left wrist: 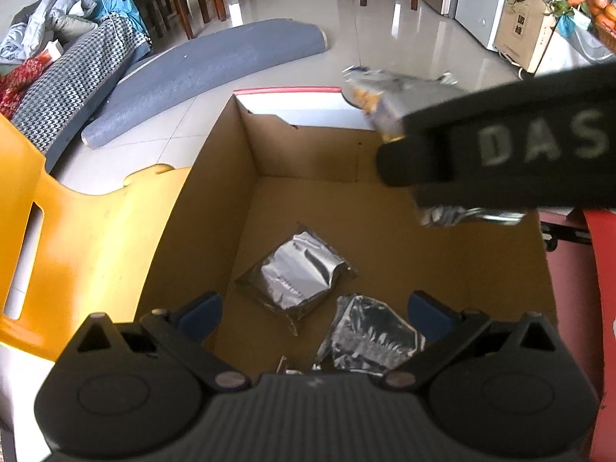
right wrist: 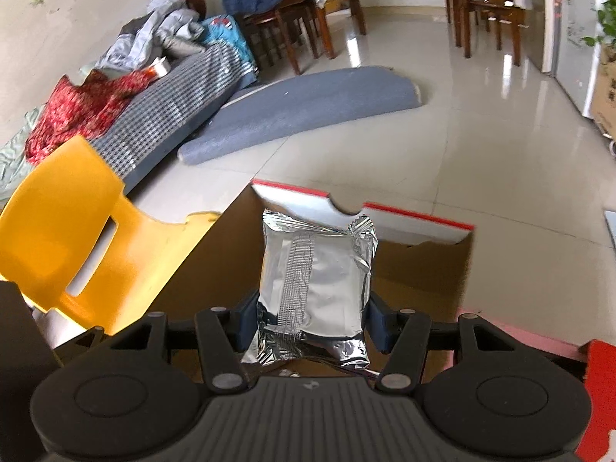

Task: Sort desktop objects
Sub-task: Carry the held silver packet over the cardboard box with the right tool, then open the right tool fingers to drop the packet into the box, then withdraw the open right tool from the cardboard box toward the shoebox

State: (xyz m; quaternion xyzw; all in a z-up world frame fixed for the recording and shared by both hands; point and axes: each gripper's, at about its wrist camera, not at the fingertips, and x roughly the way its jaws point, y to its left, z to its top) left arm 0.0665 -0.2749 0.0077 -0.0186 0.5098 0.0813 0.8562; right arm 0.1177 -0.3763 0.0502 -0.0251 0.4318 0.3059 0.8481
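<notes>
An open cardboard box (left wrist: 231, 200) lies below me with two silver foil packets on its floor, one in the middle (left wrist: 294, 275) and one nearer me (left wrist: 371, 337). My left gripper (left wrist: 315, 313) hovers open over them, its blue pads (left wrist: 202, 313) wide apart with nothing between. My right gripper (right wrist: 312, 313) is shut on a third silver foil packet (right wrist: 315, 288), held upright over the box (right wrist: 423, 265). In the left wrist view that right gripper (left wrist: 400, 165) reaches in from the right above the box, the foil packet (left wrist: 389, 96) sticking out of it.
A yellow plastic chair (left wrist: 69, 231) (right wrist: 65, 231) stands against the box's left side. A red surface (left wrist: 600, 308) borders the box on the right. Beyond lie tiled floor, a grey rolled mat (right wrist: 308, 107), a cluttered sofa (right wrist: 154, 107) and wooden chairs (right wrist: 300, 15).
</notes>
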